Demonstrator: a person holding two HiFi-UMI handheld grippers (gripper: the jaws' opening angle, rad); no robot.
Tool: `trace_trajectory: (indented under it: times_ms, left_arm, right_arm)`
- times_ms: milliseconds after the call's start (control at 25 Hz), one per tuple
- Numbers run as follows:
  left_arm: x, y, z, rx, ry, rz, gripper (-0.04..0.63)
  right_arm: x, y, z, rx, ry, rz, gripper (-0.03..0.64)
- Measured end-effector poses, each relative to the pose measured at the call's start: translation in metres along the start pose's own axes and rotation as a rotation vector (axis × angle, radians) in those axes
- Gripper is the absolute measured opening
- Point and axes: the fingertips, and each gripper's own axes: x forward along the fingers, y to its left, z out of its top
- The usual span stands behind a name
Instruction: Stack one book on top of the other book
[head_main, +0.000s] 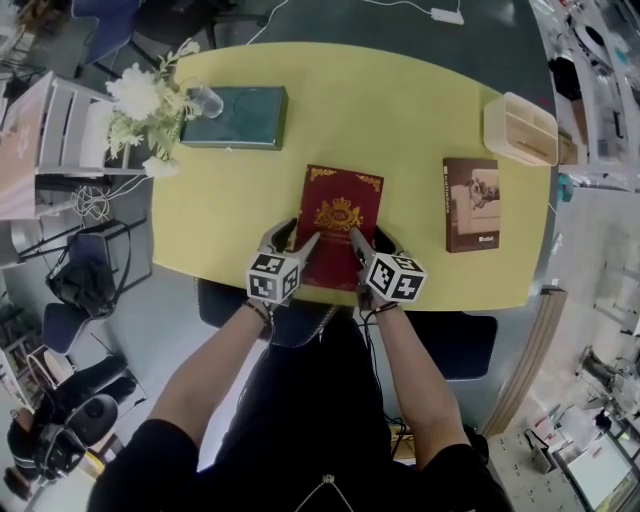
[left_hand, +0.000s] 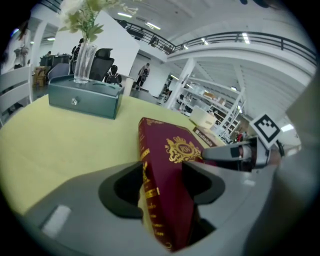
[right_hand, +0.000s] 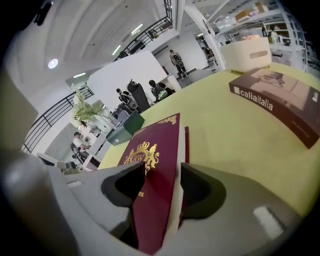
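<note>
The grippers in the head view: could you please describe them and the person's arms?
The left gripper and right gripper have light grey jaws with dark inner hollows; each carries a cube of black-and-white square markers. The person wears a black short-sleeved top.

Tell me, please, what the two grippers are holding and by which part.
Both hold the red book: the left gripper clamps its near corner on the spine side, the right gripper its near corner on the page-edge side.
</note>
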Motion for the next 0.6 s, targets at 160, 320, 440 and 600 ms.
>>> trace_trajectory:
  times_ms: [160,320,440,600]
  left_arm:
    - [-0.015,0.008,0.013,-0.055,-0.027,0.033,0.261]
    - [-0.046,0.014,0.031,-0.061,-0.075,0.067,0.261]
    - [-0.066,0.011,0.063,-0.019,-0.155,0.071,0.239]
    - [-0.122,-0.025,0.122,0.041,-0.290,0.034,0.186]
  right_arm:
    - [-0.013,-0.009,0.022,0.005,-0.051,-0.024,0.224]
    - [-0.050,-0.014,0.049,-0.006,-0.109,-0.058,0.232]
    - [-0.078,-0.005,0.081,-0.038,-0.176,-0.046,0.232]
    - [-0.128,0.037,0.110,-0.082,-0.250,0.028,0.202]
